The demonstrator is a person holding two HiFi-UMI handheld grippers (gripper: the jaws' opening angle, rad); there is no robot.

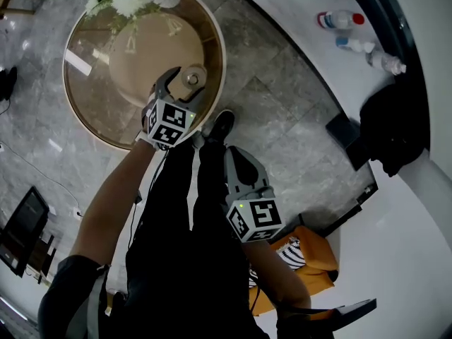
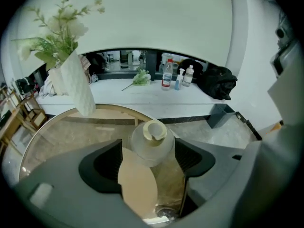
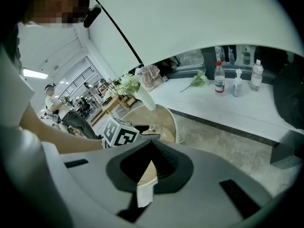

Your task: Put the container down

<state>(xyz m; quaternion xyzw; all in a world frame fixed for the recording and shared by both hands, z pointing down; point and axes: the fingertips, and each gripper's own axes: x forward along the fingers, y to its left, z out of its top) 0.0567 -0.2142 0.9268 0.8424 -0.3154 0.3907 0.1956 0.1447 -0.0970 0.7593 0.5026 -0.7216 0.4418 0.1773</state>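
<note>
Left gripper [image 1: 181,85] has its jaws closed around the container [image 2: 151,139], a frosted little jar with a cream cap. The pads sit on its two sides, partway open to fit its width. It's over the table [image 1: 76,110], inside the rim on the right side, well apart from the vase [image 2: 76,87] at the far edge. I can't tell whether the bottom is on the glass yet.

Right gripper [image 1: 237,162] hangs down by the person's legs, off the table, jaws closed with nothing in them.

How I'd do the set-down: it's a glass top, so come straight down and slow, and keep the jar upright. Don't let go until you feel it resting flat. Then open just enough to clear both sides and back out along the jaw line — a sideways pull could tip it. There's spare room toward the centre, so nudge it inward from the rim first.
</note>
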